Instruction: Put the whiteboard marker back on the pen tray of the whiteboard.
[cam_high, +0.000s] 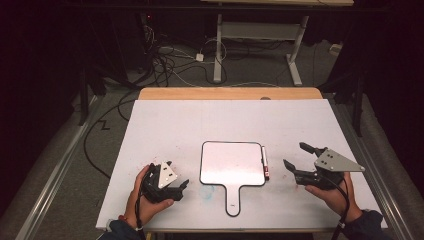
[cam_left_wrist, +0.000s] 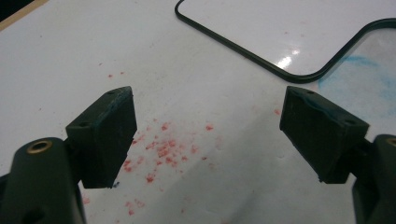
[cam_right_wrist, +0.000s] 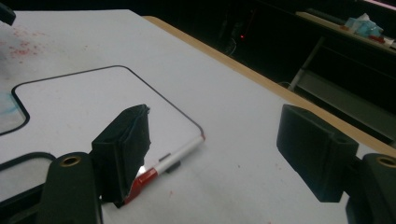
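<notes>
Both grippers gape empty, my left gripper (cam_high: 181, 187) resting, my right gripper (cam_high: 296, 156) beside the red-capped white marker (cam_high: 265, 163) along the black-rimmed white paddle board (cam_high: 232, 164); next, I judge, comes pinching that marker.

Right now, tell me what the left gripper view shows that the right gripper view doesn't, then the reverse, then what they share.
Left gripper view alone: a patch of red specks on the table between the left gripper's open fingers, and a blue smudge beside the whiteboard.

Right gripper view alone: a marker with a red cap lying along the whiteboard's edge, the table's wooden edge, and a dark room beyond.

Both: the black-rimmed whiteboard on the white table, seen past open, empty fingers.
</notes>
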